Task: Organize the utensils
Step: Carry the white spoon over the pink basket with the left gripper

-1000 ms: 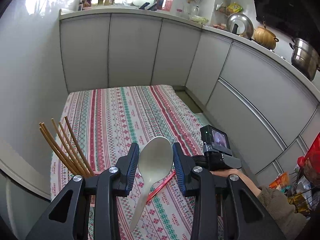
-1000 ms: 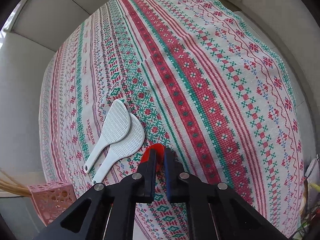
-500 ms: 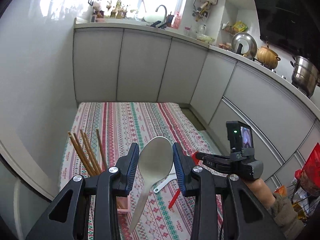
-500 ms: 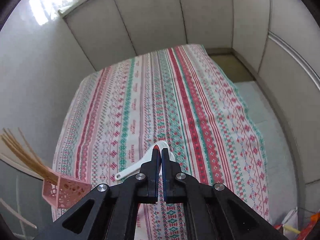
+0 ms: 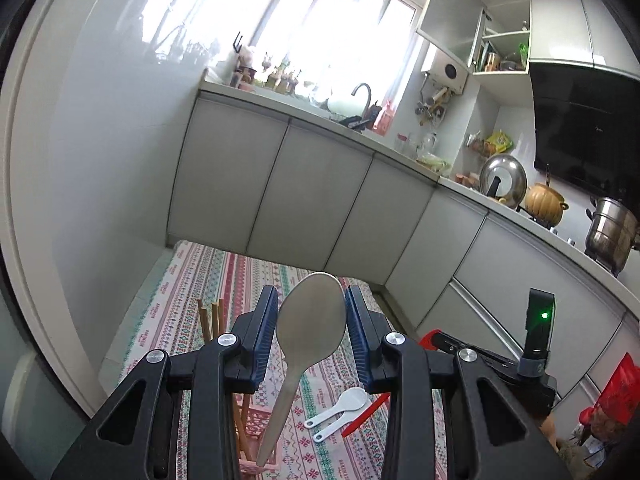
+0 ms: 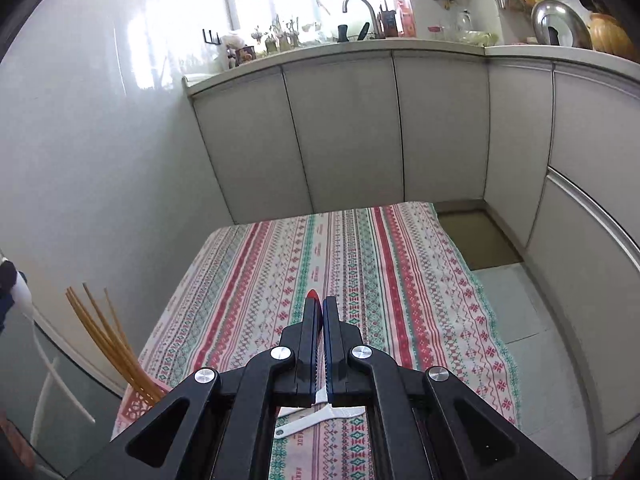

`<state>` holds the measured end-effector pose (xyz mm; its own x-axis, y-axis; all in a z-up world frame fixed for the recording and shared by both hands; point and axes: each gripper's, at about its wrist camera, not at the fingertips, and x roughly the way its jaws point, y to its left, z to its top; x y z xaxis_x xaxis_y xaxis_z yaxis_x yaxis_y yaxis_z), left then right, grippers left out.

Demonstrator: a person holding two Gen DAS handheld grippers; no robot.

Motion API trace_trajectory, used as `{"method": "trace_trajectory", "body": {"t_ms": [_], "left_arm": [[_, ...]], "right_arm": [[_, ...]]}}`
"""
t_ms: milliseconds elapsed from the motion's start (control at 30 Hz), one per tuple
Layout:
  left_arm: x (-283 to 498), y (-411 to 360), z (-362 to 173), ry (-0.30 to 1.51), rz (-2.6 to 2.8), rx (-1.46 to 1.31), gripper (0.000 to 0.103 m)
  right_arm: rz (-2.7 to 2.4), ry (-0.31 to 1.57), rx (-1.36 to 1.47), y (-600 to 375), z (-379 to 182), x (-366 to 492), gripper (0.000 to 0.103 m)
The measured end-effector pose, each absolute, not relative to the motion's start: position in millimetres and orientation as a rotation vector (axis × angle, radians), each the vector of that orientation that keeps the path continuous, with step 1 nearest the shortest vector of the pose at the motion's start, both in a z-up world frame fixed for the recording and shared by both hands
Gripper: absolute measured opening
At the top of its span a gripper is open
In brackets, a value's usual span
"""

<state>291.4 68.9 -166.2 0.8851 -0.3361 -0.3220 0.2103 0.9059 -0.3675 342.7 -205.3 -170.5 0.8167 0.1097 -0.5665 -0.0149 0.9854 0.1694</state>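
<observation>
My left gripper (image 5: 311, 293) is shut on the bowl of a pale grey rice spoon (image 5: 312, 324). The spoon's handle hangs down toward a pink perforated basket (image 5: 256, 426) that holds several wooden chopsticks (image 5: 208, 320). In the right wrist view my right gripper (image 6: 322, 305) is shut on a thin red utensil (image 6: 312, 294), held well above the striped tablecloth (image 6: 360, 256). The red utensil's handle (image 5: 366, 414) shows below in the left wrist view. Two white rice paddles (image 5: 340, 406) lie side by side on the cloth; the paddles (image 6: 320, 420) sit partly hidden under my right gripper. The chopsticks (image 6: 108, 344) and basket (image 6: 138, 404) stand at the table's near left corner.
White cabinets (image 6: 344, 132) wrap around the table's far and right sides, with a sink tap (image 6: 356, 2) and pots (image 5: 610, 232) on the counter. A glossy wall (image 6: 100, 160) runs along the left. A strip of floor (image 6: 508, 300) lies right of the table.
The right gripper rose off the cloth with the red utensil and now looks across the table. The left gripper swung with the spoon; the basket now sits under its left finger.
</observation>
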Motion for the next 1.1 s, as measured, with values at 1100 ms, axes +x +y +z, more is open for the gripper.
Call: {"method": "trace_trajectory", "body": {"t_ms": [1100], "left_arm": [[301.9, 87.3, -249.9, 0.246, -0.055, -0.394, 0.036]], "right_arm": [[0.098, 0.372, 0.122, -185.5, -103.4, 298.1, 0.002]]}}
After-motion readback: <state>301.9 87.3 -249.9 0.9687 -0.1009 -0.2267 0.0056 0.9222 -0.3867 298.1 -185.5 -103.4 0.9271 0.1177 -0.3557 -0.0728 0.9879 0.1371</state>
